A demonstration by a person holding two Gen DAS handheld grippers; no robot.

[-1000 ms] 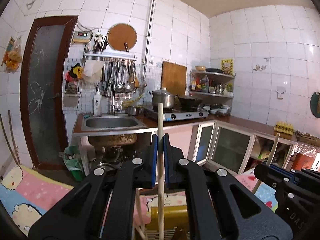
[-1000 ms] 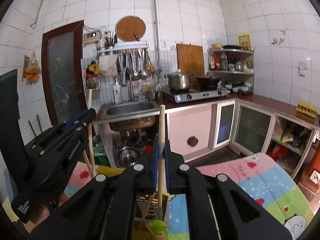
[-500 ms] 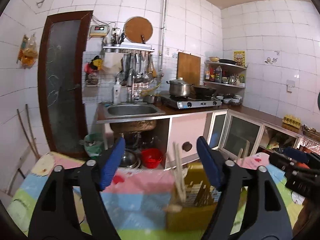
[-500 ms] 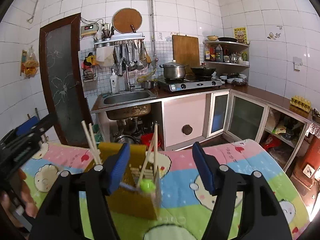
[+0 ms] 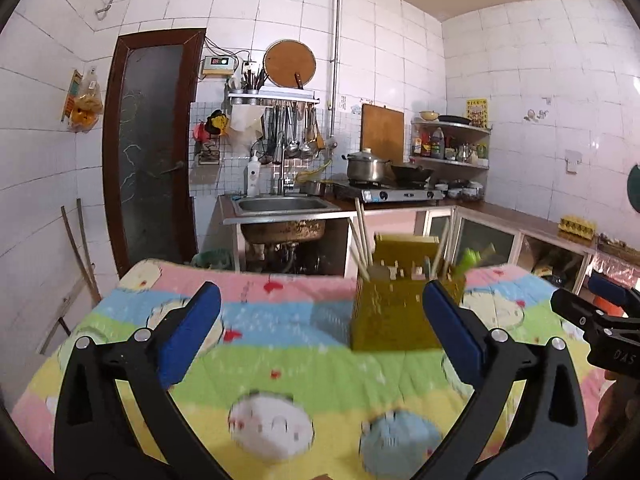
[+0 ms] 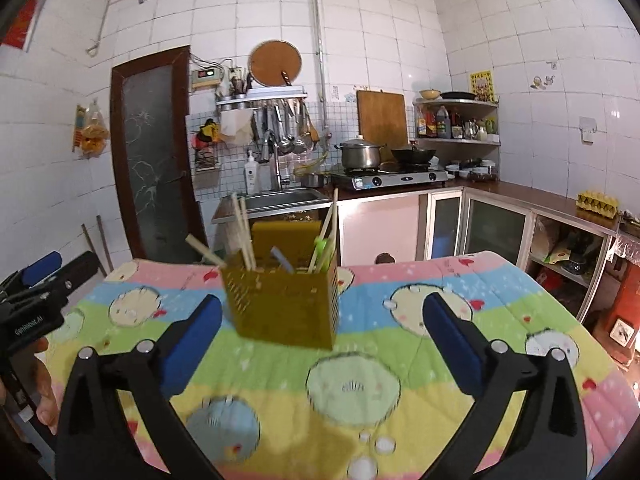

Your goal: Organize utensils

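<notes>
Right tongs (image 6: 322,328) spread wide, nothing between the blue pads (image 6: 191,336). Yellow utensil holder (image 6: 282,302) stands on the cartoon quilt (image 6: 440,308), chopsticks (image 6: 244,236) and a green utensil (image 6: 322,246) sticking up. Left tongs (image 6: 34,284) at left edge.

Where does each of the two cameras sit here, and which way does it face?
Left wrist: sits on the left gripper, open; faces the yellow utensil holder and kitchen sink; the right gripper shows at the right edge.
Right wrist: sits on the right gripper, open; faces the same holder; the left gripper shows at the left edge.
Shared: holder, chopsticks, patterned cloth, sink.
</notes>
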